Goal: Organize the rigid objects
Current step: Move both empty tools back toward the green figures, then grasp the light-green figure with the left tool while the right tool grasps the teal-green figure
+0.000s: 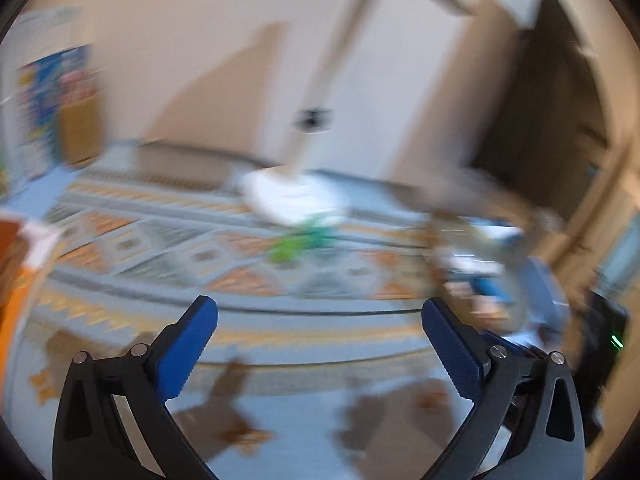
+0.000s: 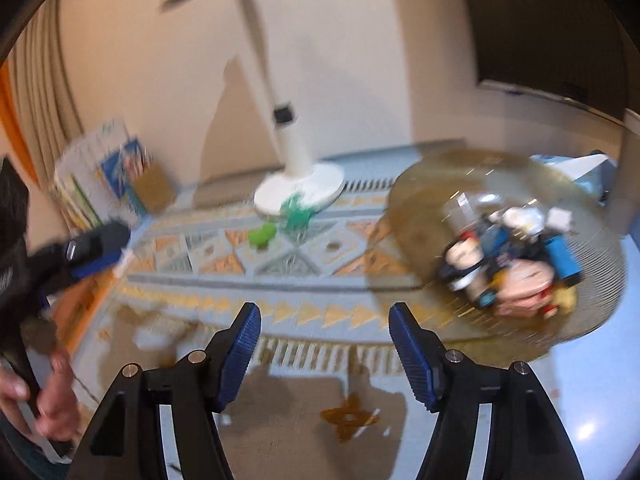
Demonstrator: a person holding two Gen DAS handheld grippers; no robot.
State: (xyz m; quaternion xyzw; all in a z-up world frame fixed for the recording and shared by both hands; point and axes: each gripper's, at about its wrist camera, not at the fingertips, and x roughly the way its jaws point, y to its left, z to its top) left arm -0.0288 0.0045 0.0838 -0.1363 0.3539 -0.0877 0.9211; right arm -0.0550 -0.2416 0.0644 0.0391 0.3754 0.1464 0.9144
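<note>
Both grippers, left gripper (image 1: 320, 316) and right gripper (image 2: 325, 322), gape empty; small green toy (image 2: 262, 235) looks light, rigid, best pinched across its middle.

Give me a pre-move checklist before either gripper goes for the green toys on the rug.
1. Left gripper empty, jaws wide: ok.
2. Right gripper empty, jaws apart: ok.
3. Green toys in sight on the rug, beside the white stand base: ok.
4. Toys free of the base: cannot tell; the darker green one looks to be right against it.
5. Tray with its toy pile within view for drop-off: ok.
6. Sharp enough view for aiming: not ok; both wrist views are blurred, the left one more.
</note>
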